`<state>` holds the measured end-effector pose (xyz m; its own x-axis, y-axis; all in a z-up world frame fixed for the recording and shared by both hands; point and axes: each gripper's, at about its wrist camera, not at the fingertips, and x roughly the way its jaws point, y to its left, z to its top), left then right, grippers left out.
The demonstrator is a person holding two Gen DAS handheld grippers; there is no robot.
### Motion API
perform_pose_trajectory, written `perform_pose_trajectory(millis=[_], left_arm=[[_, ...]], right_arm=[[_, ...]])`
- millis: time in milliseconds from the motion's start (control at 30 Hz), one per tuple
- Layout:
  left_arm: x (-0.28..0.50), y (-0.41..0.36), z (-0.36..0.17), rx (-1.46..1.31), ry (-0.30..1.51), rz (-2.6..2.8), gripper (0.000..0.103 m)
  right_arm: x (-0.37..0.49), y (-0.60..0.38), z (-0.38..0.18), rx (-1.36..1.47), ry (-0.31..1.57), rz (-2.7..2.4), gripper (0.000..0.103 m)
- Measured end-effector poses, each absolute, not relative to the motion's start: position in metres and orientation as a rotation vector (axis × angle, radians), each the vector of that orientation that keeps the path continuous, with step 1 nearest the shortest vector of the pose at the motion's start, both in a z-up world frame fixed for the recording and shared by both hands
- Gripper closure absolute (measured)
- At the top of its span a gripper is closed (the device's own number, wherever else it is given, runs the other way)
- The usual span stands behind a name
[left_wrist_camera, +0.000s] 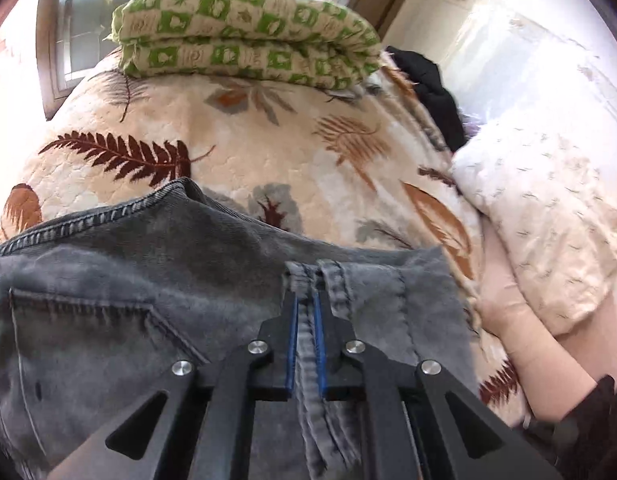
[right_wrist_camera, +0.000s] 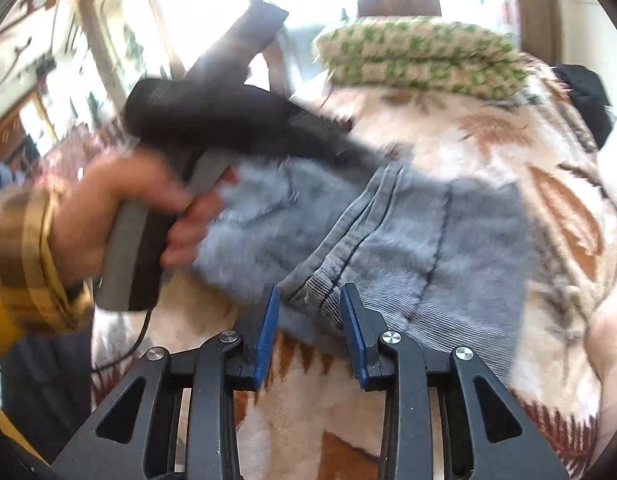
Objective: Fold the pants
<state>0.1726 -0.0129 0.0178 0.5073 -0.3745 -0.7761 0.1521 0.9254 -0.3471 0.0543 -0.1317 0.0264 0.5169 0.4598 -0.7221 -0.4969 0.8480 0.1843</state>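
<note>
Grey denim pants (left_wrist_camera: 148, 272) lie bunched on a leaf-print bedspread (left_wrist_camera: 268, 140); a back pocket and a stitched hem show in the left wrist view. My left gripper (left_wrist_camera: 306, 296) is shut on a narrow fold of the denim along a seam, its blue pads pinching the cloth. In the right wrist view the pants (right_wrist_camera: 428, 240) lie as a folded grey heap. My right gripper (right_wrist_camera: 310, 296) is at their near edge, jaws apart, with a ribbed seam corner between the blue pads but not squeezed. A hand (right_wrist_camera: 108, 208) in a plaid sleeve holds the left gripper's handle, blurred.
A folded green-and-cream blanket (left_wrist_camera: 244, 32) (right_wrist_camera: 420, 56) lies at the bed's far end, below a window. A black garment (left_wrist_camera: 432, 88) (right_wrist_camera: 584, 96) sits at the far right. A white pillow (left_wrist_camera: 540, 216) lies on the right by the wall.
</note>
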Motion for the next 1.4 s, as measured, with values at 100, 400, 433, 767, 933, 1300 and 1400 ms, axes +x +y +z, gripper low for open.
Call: perform_pose_trajectory(millis=[100,400,433,767,933,1300,1400], left_arm=[[0.163,-0.031,0.014,-0.191,0.998,-0.359,0.093],[0.157,-0.047,-0.027,-0.172,1.081,-0.344,0.092],[0.157,-0.045,-0.024,-0.175,1.099,-0.351,0.092],[0.114,0.048,0.032,-0.117,1.000,-0.203,0.015],[0.122,0.094,0.019,-0.050,1.040,-0.080,0.040],[0.163,0.144,-0.020,-0.095,1.097,0.008,0.042],[0.171,0.142,-0.026,-0.075,1.076,0.012,0.039]], right_arm=[[0.061,-0.146,0.027,0.009,0.850,0.521,0.072],[0.073,-0.136,-0.026,-0.083,0.965,0.457,0.074],[0.076,-0.137,-0.022,-0.075,0.967,0.453,0.074],[0.051,-0.095,0.023,-0.113,0.821,0.557,0.050],[0.050,-0.045,0.024,-0.141,0.822,0.658,0.050],[0.100,0.053,-0.011,-0.258,0.887,0.713,0.052],[0.117,0.054,-0.034,-0.241,0.938,0.690,0.052]])
